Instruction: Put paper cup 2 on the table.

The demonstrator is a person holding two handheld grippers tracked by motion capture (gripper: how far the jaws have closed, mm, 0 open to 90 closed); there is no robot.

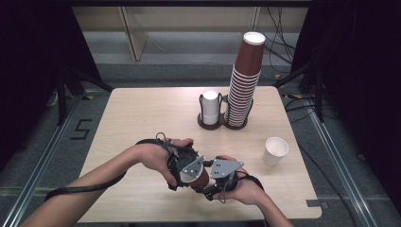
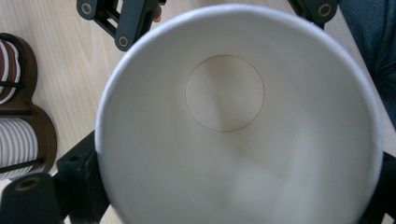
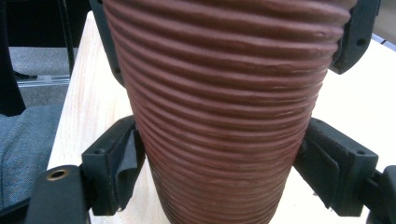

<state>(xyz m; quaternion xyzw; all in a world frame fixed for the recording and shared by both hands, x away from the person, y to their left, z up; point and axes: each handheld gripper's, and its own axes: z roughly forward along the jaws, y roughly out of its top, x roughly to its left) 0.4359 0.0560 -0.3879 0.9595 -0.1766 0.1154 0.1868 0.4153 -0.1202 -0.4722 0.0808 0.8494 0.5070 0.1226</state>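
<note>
Jaws of the left gripper and right gripper both clamped one ribbed brown paper cup, held over the table's near edge, its white interior facing the left gripper's camera.

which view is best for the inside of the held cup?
The left gripper view: it looks straight into the held cup, showing its white wall and round bottom. The right gripper view shows its brown ribbed outside between that gripper's jaws. The high view shows it small, between the left gripper and the right gripper.
</note>
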